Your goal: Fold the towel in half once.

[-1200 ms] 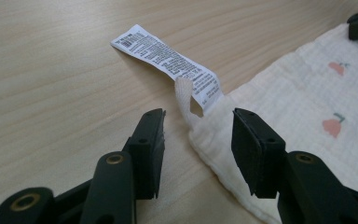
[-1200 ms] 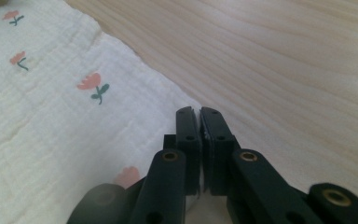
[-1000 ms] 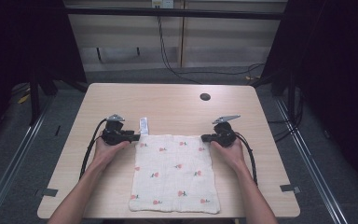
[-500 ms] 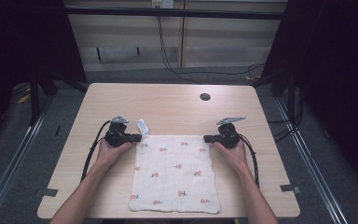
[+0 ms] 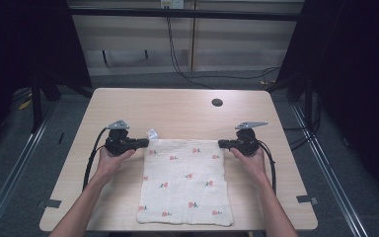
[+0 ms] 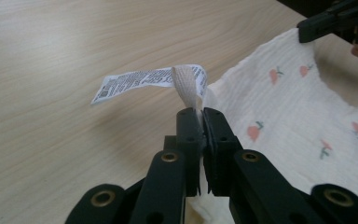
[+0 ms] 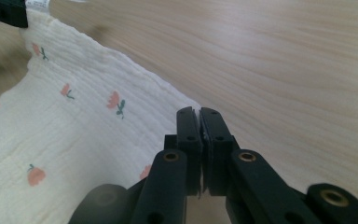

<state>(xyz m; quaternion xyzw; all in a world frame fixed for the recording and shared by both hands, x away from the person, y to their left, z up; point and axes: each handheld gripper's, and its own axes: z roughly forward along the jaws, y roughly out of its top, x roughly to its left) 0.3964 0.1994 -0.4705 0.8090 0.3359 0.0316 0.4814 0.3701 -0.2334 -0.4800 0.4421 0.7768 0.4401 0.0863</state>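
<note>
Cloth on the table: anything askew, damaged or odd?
Nothing damaged. The cloth lies mostly flat on the table, each far corner pinched by a shut tool: left tool, right tool. Only oddity: at the left corner the care label and its hanging loop stick out past the jaws.

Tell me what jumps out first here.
The cream cloth with small red flowers, spread on the near half of the wooden table. The left gripper and right gripper are each shut on one of its far corners. A printed care label sticks out by the left gripper.
</note>
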